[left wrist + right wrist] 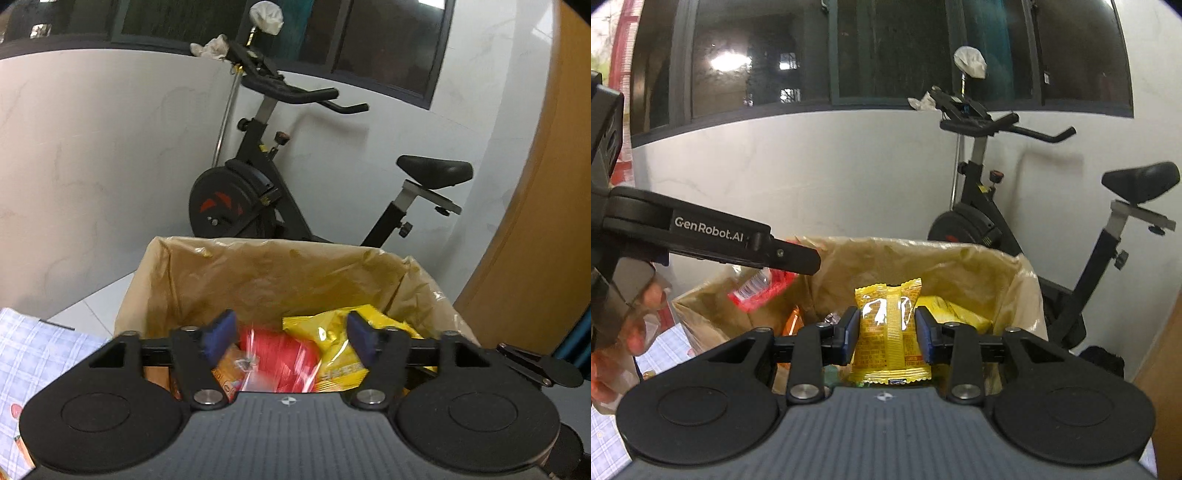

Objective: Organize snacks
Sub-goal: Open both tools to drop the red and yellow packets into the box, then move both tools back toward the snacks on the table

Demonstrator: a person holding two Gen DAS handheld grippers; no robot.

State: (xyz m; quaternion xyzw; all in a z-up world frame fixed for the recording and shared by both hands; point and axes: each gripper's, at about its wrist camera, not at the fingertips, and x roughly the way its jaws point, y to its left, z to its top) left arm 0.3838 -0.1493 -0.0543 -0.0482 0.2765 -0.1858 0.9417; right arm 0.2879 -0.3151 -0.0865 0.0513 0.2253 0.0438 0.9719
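Observation:
A brown paper bag [258, 273] [960, 269] stands open below both grippers. My left gripper [290, 328] is open over the bag, its pads touching nothing. A blurred red packet [279, 360] [761, 291] shows just under its fingers [790, 256], free of them. Inside the bag lie yellow packets [332, 343] and an orange packet [225, 373] [792, 321]. My right gripper [886, 328] is shut on a yellow snack packet [886, 302], held upright above the bag's mouth.
A black exercise bike [258, 184] [997, 206] stands behind the bag against a white wall. A checked cloth [37, 354] [665, 347] covers the surface at the left. A wooden door [535, 221] is at the right. A person's hand [639, 325] holds the left gripper.

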